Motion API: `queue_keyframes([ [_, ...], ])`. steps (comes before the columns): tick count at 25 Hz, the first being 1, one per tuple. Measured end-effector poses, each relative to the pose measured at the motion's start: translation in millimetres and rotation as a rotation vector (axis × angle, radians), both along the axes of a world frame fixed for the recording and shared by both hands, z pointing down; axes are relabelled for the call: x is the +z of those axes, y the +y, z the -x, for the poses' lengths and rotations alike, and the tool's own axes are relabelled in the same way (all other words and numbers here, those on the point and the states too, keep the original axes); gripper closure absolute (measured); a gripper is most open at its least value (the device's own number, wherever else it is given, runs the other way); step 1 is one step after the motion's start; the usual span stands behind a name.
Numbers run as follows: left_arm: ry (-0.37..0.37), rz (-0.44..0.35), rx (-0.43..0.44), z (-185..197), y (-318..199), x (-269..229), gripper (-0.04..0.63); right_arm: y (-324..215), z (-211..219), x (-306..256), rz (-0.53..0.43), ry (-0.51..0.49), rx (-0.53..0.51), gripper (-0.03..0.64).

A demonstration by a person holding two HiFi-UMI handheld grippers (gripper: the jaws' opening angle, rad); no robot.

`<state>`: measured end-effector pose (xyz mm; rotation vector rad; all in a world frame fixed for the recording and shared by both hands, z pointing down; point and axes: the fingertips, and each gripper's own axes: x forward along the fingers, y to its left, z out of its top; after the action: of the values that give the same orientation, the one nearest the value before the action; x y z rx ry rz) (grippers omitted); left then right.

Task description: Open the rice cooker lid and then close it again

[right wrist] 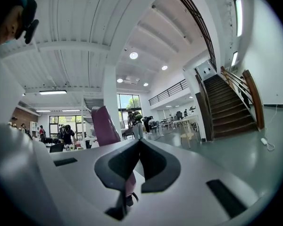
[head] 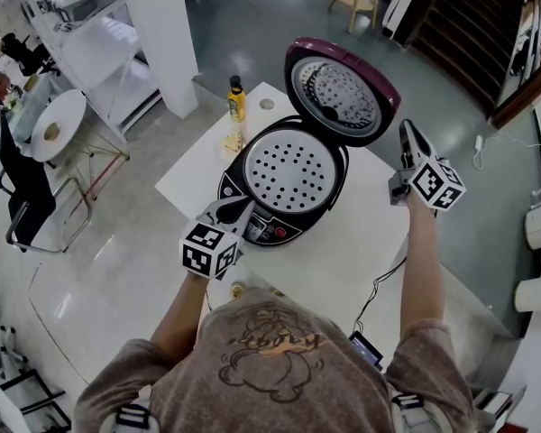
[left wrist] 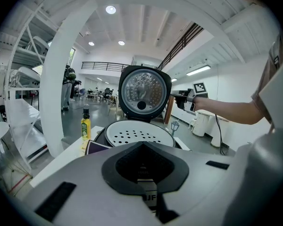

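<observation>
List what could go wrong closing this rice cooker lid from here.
1. The right gripper is shut and beside the raised lid, not gripping it. A push on that curved edge could slip off.
2. The left gripper sits at the front of the cooker, where the lid would land, so it might get pinched.
3. The bottle stands close by, and a shoved cooker could topple it.

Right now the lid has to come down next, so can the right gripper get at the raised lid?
Probably yes: the right gripper, fingers shut, hangs just beside the right edge of the raised lid, with nothing between them.
</observation>
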<state>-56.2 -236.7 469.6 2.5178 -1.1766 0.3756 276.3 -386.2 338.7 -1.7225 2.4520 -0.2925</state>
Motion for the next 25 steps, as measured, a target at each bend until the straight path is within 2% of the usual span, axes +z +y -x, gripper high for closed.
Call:
queue_keyframes([
  [6, -0.002, 0.000, -0.001, -1, 0, 0, 0.575, 22, -11, -14, -0.044, -0.008, -0.001, 0.612],
  [9, -0.004, -0.001, 0.002, -1, 0, 0, 0.575, 33, -9, -23, -0.078, -0.009, -0.026, 0.590],
  [25, -0.003, -0.004, 0.008, -1, 1, -1, 0.575, 53, 21, -41, -0.129, -0.009, -0.170, 0.339],
])
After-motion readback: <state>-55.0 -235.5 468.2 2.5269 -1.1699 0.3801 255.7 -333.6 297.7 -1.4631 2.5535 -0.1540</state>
